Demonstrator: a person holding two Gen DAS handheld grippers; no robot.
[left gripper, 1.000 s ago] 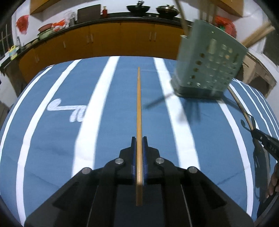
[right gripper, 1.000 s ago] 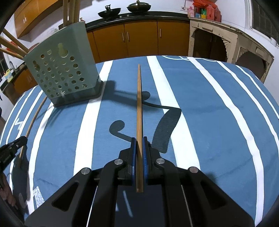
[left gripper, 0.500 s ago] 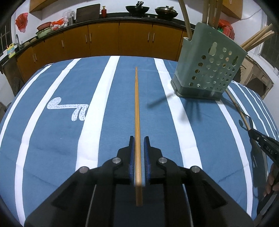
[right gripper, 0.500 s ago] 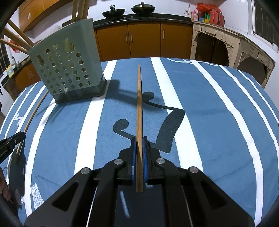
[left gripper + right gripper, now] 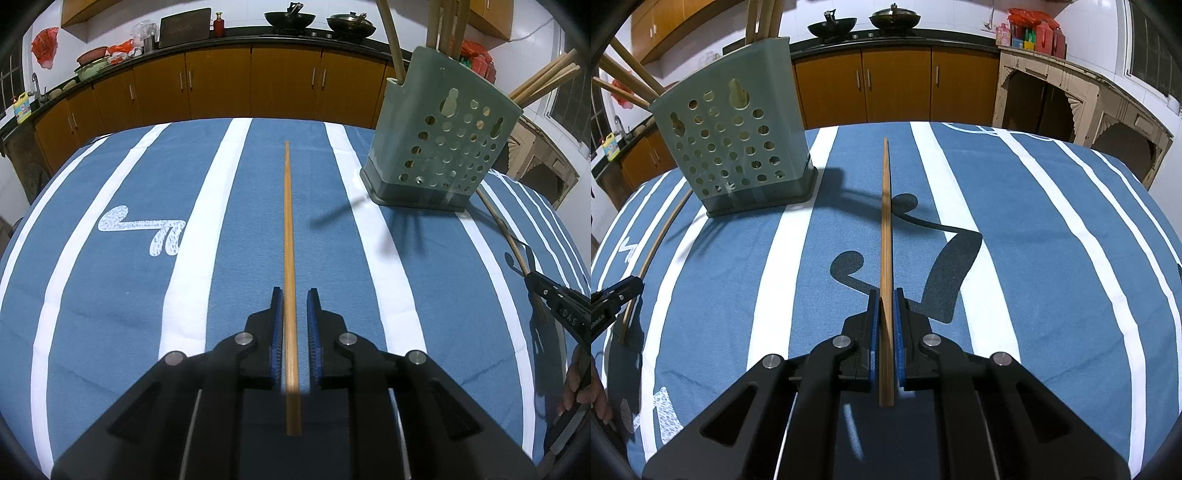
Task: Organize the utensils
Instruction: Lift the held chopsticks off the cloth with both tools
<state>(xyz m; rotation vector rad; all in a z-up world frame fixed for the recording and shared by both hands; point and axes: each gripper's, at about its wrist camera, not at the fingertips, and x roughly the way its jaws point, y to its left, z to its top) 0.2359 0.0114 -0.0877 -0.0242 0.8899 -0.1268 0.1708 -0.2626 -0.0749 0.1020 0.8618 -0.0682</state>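
Over the last second the left claw has been opened: its blue pads, earlier pressed against a chopstick, are now parted, with a clear gap on the right side and the stick lying close by the left pad. Whether that pad is still touched cannot be told. This is judged to be a release, or a re-grip, of the left chopstick rather than a delivery, since the perforated green holder stands well apart, ahead and to the right on the blue striped worktop. Whether the stick rests on the cloth or is loosely carried cannot be told from the left wrist view.

The right claw is seen unchanged, closed tight on a second chopstick, which is held pointing forward above the cloth, its shadow thrown below. The holder, already filled with several sticks, stands ahead to the left. One more chopstick is left lying on the cloth beside it, so the sorting is judged unfinished.
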